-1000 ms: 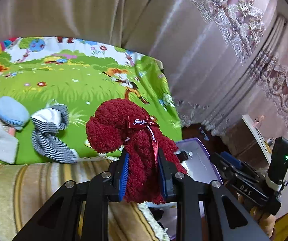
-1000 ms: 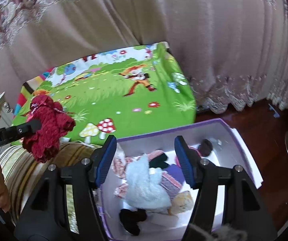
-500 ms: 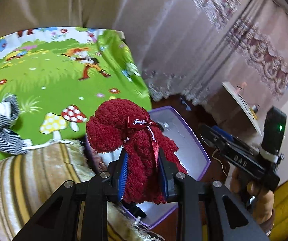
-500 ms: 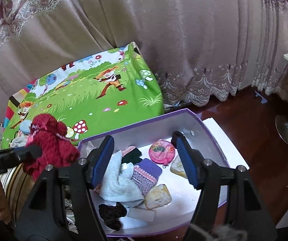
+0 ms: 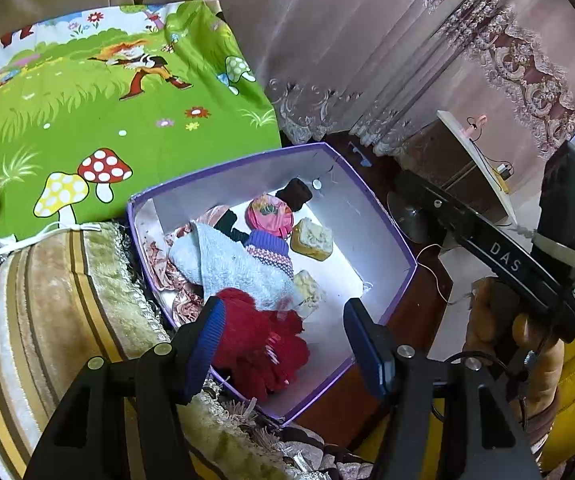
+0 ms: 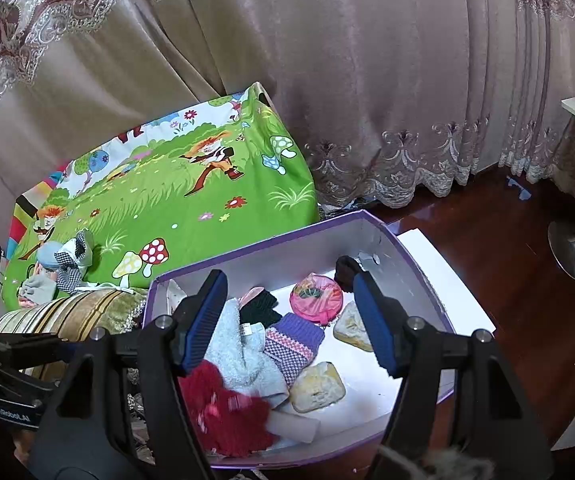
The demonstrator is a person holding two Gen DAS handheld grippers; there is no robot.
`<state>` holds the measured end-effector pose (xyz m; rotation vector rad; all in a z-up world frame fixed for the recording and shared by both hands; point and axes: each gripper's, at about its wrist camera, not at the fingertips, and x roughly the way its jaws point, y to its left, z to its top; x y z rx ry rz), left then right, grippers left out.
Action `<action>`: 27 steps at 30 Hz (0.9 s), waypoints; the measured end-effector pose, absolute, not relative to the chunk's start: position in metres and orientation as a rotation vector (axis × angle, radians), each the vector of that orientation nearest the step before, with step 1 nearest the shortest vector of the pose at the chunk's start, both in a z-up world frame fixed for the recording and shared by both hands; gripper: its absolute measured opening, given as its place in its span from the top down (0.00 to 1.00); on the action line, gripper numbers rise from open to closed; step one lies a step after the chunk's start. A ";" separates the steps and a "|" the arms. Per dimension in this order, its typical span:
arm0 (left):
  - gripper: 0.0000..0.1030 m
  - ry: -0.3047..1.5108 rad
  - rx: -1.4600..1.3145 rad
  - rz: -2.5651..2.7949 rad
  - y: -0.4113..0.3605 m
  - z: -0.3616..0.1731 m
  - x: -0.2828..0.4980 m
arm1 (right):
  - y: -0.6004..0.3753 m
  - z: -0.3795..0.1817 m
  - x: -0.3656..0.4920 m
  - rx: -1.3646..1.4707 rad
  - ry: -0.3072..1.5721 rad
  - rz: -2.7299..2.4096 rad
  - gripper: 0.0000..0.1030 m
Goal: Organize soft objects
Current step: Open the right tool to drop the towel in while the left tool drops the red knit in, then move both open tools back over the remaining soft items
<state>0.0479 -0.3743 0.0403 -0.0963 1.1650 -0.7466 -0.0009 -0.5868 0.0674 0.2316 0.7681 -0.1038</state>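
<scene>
Hovering over the purple-rimmed box (image 5: 387, 236), the left gripper (image 5: 283, 340) has just been opening; its 2 blue pads stand wide apart with nothing pressed between them. The red fluffy item (image 5: 263, 344) shows blurred just past the left pad, at the near end of the box, free of both pads. Farther in lie a pale blue knit piece (image 5: 227, 260), a purple patterned sock (image 5: 269, 252), a pink round pouch (image 5: 269, 212) and 2 yellowish sponges (image 5: 311, 238). A green cartoon mat (image 5: 107, 120) lies to the far left, and a striped cushion (image 5: 47, 300) sits near left.

From the right wrist view, the right gripper (image 6: 287, 320) hangs above the same box (image 6: 427, 280), pads wide and empty. The red fluffy item (image 6: 223, 412) lies in the near left corner, touching the pale blue knit piece (image 6: 239, 352). A checked cloth (image 6: 73, 260) rests on the mat (image 6: 207, 208), well apart to the left.
</scene>
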 end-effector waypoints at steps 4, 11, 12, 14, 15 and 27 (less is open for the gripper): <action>0.39 1.148 -0.119 -0.739 -0.367 0.044 0.049 | -0.583 0.069 -0.001 0.228 0.766 -0.092 0.33; 0.39 1.060 -0.165 -0.676 -0.331 0.058 0.056 | -0.562 0.073 0.006 0.196 0.780 -0.053 0.32; 0.39 1.052 -0.174 -0.664 -0.325 0.060 0.058 | -0.557 0.075 0.008 0.188 0.782 -0.045 0.32; 0.39 1.028 -0.199 -0.626 -0.307 0.063 0.062 | -0.547 0.077 0.013 0.172 0.785 -0.028 0.31; 0.39 1.020 -0.210 -0.610 -0.298 0.064 0.063 | -0.541 0.078 0.015 0.161 0.788 -0.017 0.31; 0.39 0.944 -0.396 -0.367 -0.167 0.066 0.077 | -0.459 0.088 0.040 0.043 0.816 0.129 0.30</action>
